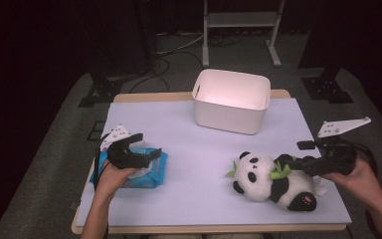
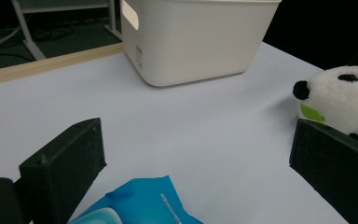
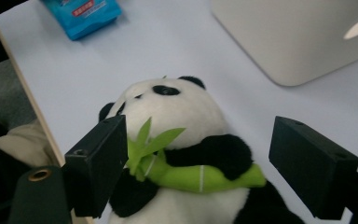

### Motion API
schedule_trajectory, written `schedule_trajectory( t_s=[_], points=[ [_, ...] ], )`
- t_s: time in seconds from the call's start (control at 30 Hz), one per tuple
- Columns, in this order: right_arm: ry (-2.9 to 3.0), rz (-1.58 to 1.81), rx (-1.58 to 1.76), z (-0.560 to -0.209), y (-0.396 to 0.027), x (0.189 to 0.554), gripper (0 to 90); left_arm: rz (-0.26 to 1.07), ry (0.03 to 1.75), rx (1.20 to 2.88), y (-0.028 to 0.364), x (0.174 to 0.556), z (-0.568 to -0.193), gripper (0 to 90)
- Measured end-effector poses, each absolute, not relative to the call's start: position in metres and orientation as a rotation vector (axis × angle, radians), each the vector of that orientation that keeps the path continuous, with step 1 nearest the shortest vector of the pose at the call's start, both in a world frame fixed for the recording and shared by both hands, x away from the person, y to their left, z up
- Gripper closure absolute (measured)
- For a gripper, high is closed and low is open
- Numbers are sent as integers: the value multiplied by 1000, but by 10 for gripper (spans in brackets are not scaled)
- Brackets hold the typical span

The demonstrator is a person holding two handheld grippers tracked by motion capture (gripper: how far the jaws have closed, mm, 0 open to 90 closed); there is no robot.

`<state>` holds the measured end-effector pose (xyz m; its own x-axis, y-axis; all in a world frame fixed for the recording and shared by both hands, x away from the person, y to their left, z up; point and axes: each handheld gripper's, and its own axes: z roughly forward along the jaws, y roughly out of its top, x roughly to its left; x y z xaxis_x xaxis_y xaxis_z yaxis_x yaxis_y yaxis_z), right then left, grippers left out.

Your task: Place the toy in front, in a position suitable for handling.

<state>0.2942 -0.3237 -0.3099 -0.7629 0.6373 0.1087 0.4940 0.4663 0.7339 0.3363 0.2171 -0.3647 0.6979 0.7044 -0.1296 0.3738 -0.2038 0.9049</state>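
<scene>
left claw [image 1: 151,155] is hovering over the blue wipes pack [image 1: 146,172] at the left side of the counter [image 1: 199,149], jaws spread wide. in the left gripper view the pack [image 2: 144,205] is lying low between the two black jaws, nearer the left-hand one; cannot tell whether either jaw is touching it.

right claw [image 1: 291,163] is reaching in from the right over the plush panda [image 1: 271,180], jaws also standing apart. in the right gripper view the panda [image 3: 182,116] is lying on its back between the jaws, the green bamboo piece [image 3: 200,175] resting across its chest. the left-hand jaw is sitting right against the bamboo leaves; the other jaw is well apart from the toy, so nothing is being clamped.

panda is lying at the front right of the counter, head pointing toward the pack. the pack is lying flat near the front left edge.

white bin [image 1: 231,102] is standing upright at the far middle of the counter, well apart from both items, its opening facing up.
</scene>
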Motion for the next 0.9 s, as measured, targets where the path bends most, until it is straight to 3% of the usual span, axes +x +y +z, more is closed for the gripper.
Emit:
schedule_trajectory(
  t_s=[0.7, 0.9],
  points=[
    [2744, 1031, 843, -337, -288, 287, 229, 385, 849, 1818, 218, 336, -364, 24],
    [2759, 1001, 833, -344, -283, 291, 315, 387, 852, 1814, 219, 336, -364, 23]
  ],
)
